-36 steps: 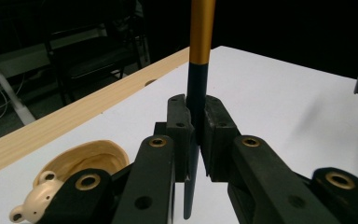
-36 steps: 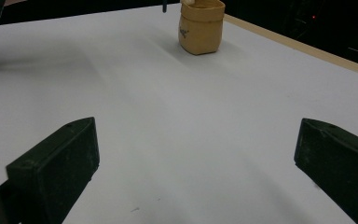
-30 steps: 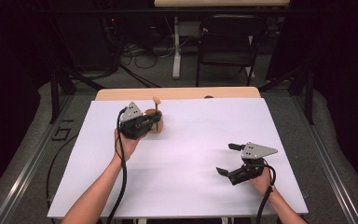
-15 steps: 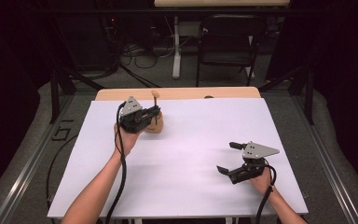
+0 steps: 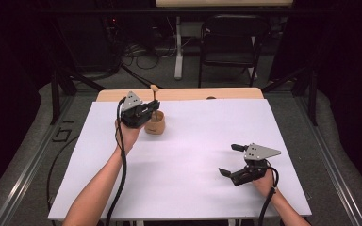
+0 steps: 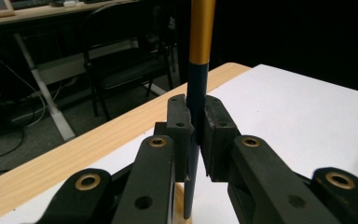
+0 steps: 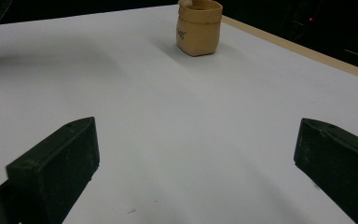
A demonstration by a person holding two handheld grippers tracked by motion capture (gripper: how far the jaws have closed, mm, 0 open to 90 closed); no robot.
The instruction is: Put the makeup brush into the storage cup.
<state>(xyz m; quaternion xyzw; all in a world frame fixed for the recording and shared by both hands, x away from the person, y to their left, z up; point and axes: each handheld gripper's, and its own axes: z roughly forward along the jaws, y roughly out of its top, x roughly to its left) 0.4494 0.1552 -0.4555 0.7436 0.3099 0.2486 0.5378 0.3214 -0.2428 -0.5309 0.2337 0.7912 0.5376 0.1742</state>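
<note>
On the left side of the desk (image 5: 179,188), toward the far edge, the left gripper (image 5: 147,112) holds a thin brush (image 6: 196,93) upright. In the left gripper view its fingers (image 6: 179,126) are clamped on the dark lower part of the handle, just under the golden band. The lower end of the brush goes down into a small tan cup (image 5: 154,123) that stands just beside the gripper, on its right. I cannot tell if the tip is touching the bottom of the cup or is already lifted a little.

The middle of the desk is bare white surface.

On the right, near the person, the right gripper (image 5: 231,162) rests low over the desk with its fingers (image 7: 56,163) wide apart and nothing between them. In the right gripper view it looks across the white surface toward the cup, which is well apart from it.

My judgement of the risks: the cup is small and looks light, and nothing holds it. If the brush moves sideways before it is clear of the rim, the handle can push the wall and tip the cup or drag it over the desk. The grip is on a thin round handle, so the brush may also turn or slip between the fingers when it tilts.
</note>
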